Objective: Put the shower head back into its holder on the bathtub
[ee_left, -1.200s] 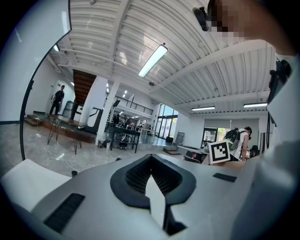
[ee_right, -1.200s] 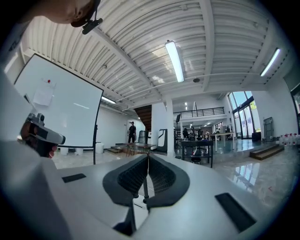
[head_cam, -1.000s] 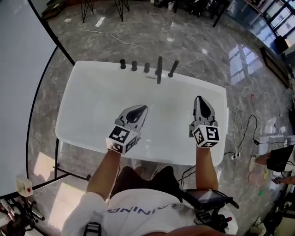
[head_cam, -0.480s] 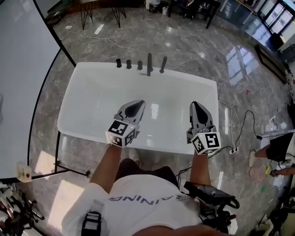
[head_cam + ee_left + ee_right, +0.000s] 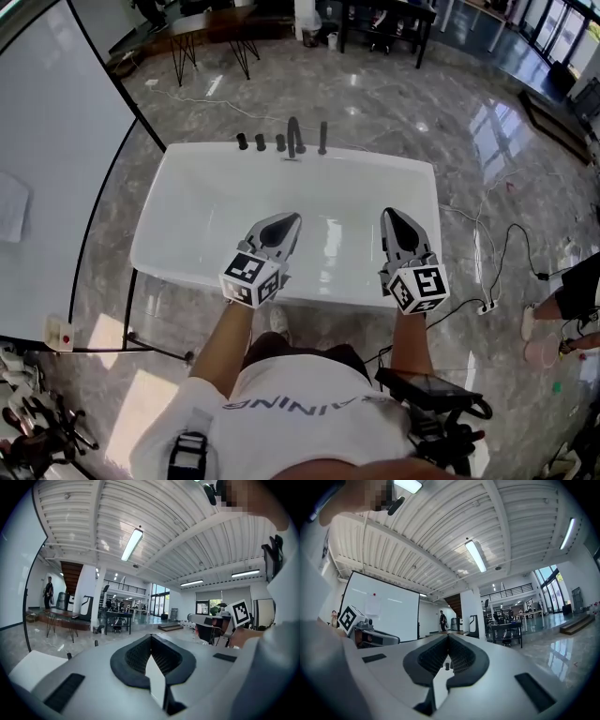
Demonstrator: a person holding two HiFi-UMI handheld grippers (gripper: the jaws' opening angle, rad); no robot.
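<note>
Altogether one bathtub (image 5: 155, 225), five dark fixtures (image 5: 279, 142), left gripper (image 5: 289, 218), right gripper (image 5: 392, 214), both closed.

Reads as a large open hall or demo studio, not a home bathroom: freestanding white bathtub (image 5: 375, 161) on polished grey stone floor (image 5: 394, 103), loose cables (image 5: 487, 253), large white screen (image 5: 56, 141), black tables (image 5: 380, 14) at the far end, ribbed ceiling (image 5: 440, 541) with strip lights (image 5: 131, 544), railed mezzanine (image 5: 124, 588).

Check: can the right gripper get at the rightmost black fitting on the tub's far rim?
Probably yes: nothing lies between the right gripper, shut and empty, and the fitting except the open tub basin.
</note>
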